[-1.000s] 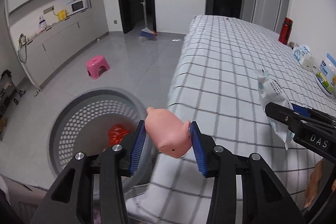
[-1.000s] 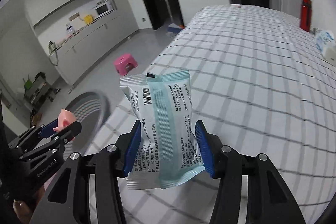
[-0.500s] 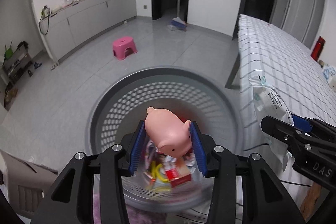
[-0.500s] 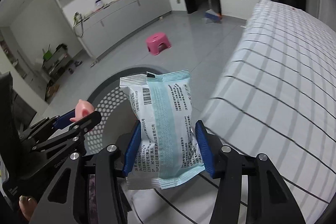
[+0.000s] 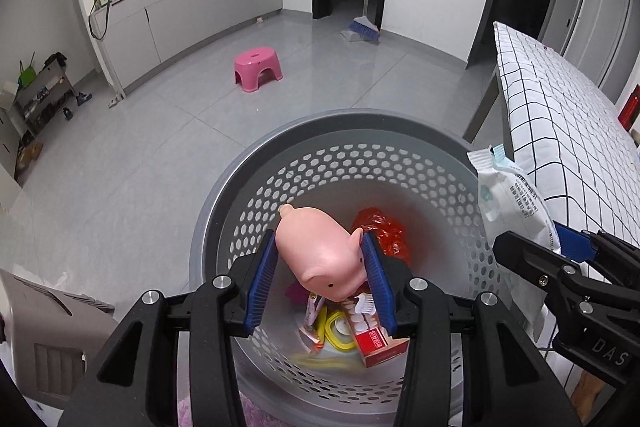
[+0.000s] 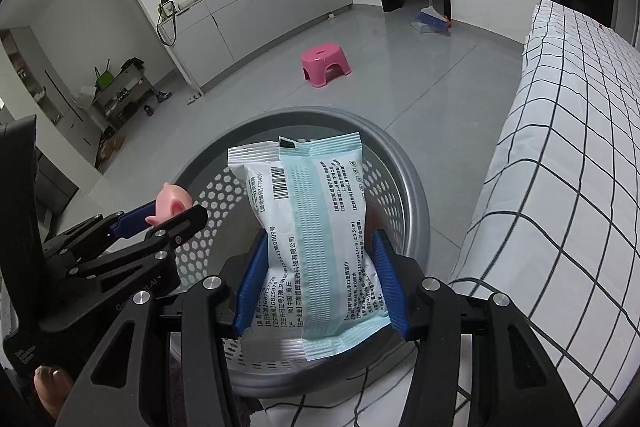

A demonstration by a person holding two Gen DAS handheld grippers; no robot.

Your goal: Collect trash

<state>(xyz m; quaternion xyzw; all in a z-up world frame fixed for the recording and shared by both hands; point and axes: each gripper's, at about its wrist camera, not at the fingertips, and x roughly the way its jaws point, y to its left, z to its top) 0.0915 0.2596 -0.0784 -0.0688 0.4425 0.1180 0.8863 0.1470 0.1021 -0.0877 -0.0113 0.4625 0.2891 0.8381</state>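
Note:
My left gripper [image 5: 320,279] is shut on a pink toy pig [image 5: 320,259] and holds it over the open grey perforated trash basket [image 5: 256,195]. The pig also shows in the right wrist view [image 6: 172,201]. My right gripper [image 6: 320,283] is shut on a white and teal sealed packet [image 6: 312,227], upright, above the basket's near rim [image 6: 416,195]. The packet also shows in the left wrist view [image 5: 512,203]. In the basket lie a red plastic bag [image 5: 380,227], a red and white box [image 5: 376,339] and other scraps.
A table with a white checked cloth [image 5: 560,131] stands right of the basket. A pink stool [image 5: 258,67], a broom and dustpan [image 5: 362,27] and grey cabinets [image 5: 180,15] are farther off on the grey floor. A person's thumb [image 6: 50,387] shows at lower left.
Both grippers have swung left from above the table to over the basket, each keeping its load. The basket's contents have come into view.

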